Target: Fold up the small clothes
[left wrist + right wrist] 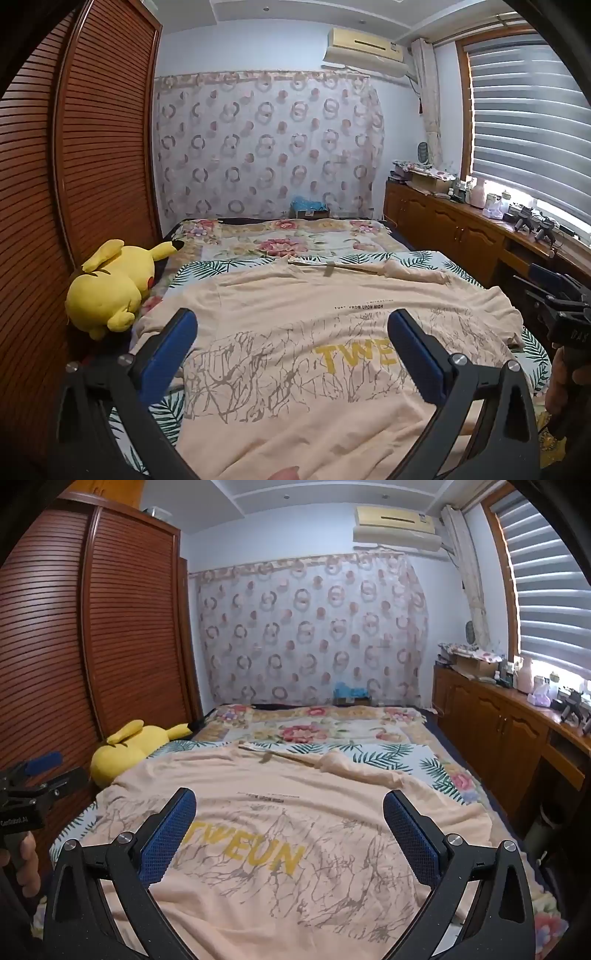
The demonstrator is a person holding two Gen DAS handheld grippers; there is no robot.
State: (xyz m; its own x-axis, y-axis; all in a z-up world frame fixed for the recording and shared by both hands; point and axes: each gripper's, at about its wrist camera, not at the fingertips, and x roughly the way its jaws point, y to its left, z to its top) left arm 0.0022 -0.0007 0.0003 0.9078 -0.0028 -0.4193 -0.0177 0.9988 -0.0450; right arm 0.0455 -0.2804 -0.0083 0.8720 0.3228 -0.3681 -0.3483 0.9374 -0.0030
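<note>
A peach T-shirt (295,317) with yellow letters and a grey branch print lies spread flat on the bed, collar toward the far end; it also shows in the right wrist view (295,812). My left gripper (291,325) is open and empty, held above the shirt's lower half. My right gripper (290,806) is open and empty above the shirt as well. The right gripper shows at the right edge of the left wrist view (561,295), and the left gripper at the left edge of the right wrist view (33,775).
A yellow plush toy (110,288) lies at the bed's left edge beside a wooden slatted wardrobe (92,147). A leaf-print sheet (424,260) and floral blanket (288,240) cover the bed. A wooden cabinet (461,225) with clutter runs along the right under the window.
</note>
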